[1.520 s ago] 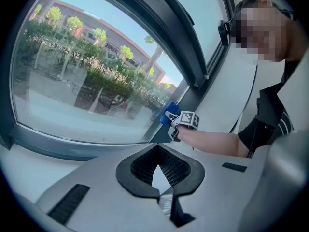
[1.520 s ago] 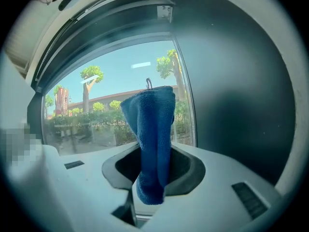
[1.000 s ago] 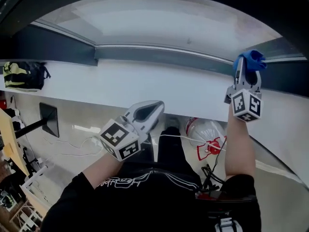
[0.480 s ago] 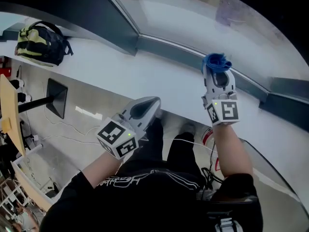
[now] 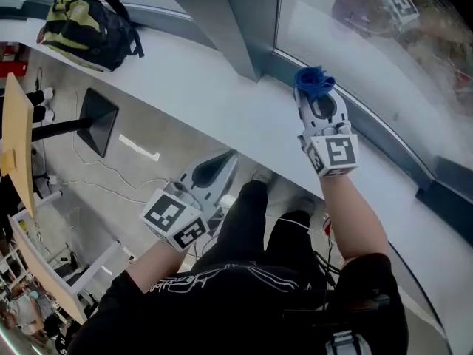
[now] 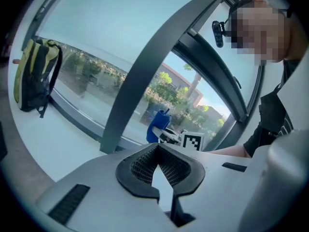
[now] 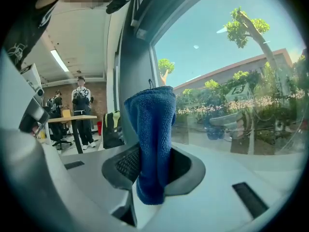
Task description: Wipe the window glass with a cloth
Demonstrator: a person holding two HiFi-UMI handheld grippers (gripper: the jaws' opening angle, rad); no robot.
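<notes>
Cloth [image 5: 314, 80]: blue, bunched, clamped in the right gripper [image 5: 317, 96]; a tuft stands out past the jaw tips.
Cloth axis: runs lengthwise along the jaws, free end pointing forward at the pane.
Window glass [image 5: 369, 43]: ahead and to the right of the tuft, just past the dark lower frame; contact cannot be confirmed, it looks near but apart.
Position: low corner of the pane, beside the frame post [image 5: 247, 21], above the white sill [image 5: 207, 102].
Left gripper [image 5: 224, 161]: jaws closed on nothing, hanging below the sill, well apart from the glass.
Nearer hand: the right, clearly.
Judgement: next move needs a short push forward to press the tuft onto the glass.
</notes>
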